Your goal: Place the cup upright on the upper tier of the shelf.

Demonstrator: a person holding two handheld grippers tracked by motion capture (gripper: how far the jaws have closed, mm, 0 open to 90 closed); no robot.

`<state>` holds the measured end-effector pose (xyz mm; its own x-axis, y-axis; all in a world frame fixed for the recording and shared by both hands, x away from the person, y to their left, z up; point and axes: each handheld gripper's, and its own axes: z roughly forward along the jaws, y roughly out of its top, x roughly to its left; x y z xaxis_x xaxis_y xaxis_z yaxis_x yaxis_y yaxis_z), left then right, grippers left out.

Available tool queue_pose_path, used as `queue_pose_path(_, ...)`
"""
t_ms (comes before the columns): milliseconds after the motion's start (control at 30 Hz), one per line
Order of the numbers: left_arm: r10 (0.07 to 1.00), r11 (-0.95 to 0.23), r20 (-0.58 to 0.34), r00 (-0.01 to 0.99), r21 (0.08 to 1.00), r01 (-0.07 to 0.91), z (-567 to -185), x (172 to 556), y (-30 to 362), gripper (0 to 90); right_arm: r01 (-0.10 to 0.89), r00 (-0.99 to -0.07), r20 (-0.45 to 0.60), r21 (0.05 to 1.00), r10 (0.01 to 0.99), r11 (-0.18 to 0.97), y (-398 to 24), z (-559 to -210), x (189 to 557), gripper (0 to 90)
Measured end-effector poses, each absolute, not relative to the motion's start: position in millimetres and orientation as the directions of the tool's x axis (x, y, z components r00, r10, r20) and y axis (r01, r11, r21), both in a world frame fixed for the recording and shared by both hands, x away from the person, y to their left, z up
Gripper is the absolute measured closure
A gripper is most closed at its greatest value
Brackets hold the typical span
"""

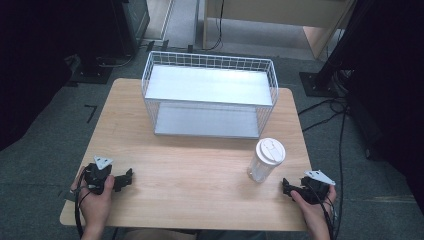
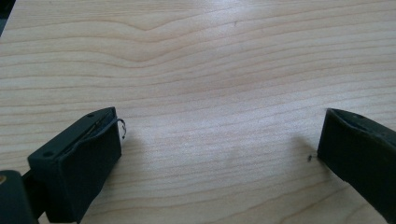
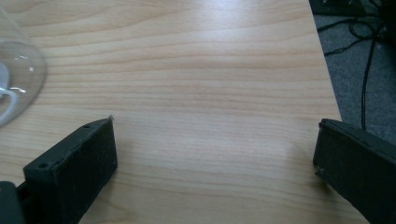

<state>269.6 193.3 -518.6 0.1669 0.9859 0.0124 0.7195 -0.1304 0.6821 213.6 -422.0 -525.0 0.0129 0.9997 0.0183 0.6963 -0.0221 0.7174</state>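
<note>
Presently, item one: clear lidded cup [image 1: 266, 160], upright on the wooden table [image 1: 190, 170], near its right front; long axis vertical; white lid on. Item two: right gripper [image 1: 289, 187], resting just right of and nearer the person than the cup, jaws spread wide on nothing; cup lies ahead and to its left, apart. Item three: left gripper [image 1: 127, 177], well apart at the left front, jaws likewise spread, empty. Item four: white wire basket [image 1: 210, 95] behind; the right hand is judged nearer for the grasp.

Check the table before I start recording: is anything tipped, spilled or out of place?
Nothing stands out. The cup stands upright with its lid on, the wire rack sits square on the table, and both grippers rest open near the front edge.
</note>
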Motion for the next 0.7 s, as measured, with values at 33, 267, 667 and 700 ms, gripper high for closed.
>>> queue_pose_path(33,0.986,-0.130,0.012,0.167,0.683,0.719,-519,270,193,0.0,0.693,0.009,0.027,0.720,1.000,-0.026,-419,-523,214,0.0)
queue_pose_path(267,0.986,-0.130,0.012,0.167,0.683,0.719,-519,270,193,0.0,0.661,-0.026,0.057,0.750,0.998,-0.026,-406,-511,215,0.0)
queue_pose_path(667,0.986,-0.130,0.012,0.167,0.683,0.719,-519,270,193,0.0,0.612,-0.149,0.087,0.790,0.985,0.023,-384,-492,211,0.0)
queue_pose_path(700,0.986,-0.130,0.012,0.167,0.683,0.719,-519,270,193,0.0,0.612,-0.149,0.087,0.790,0.985,0.023,-384,-492,211,0.0)
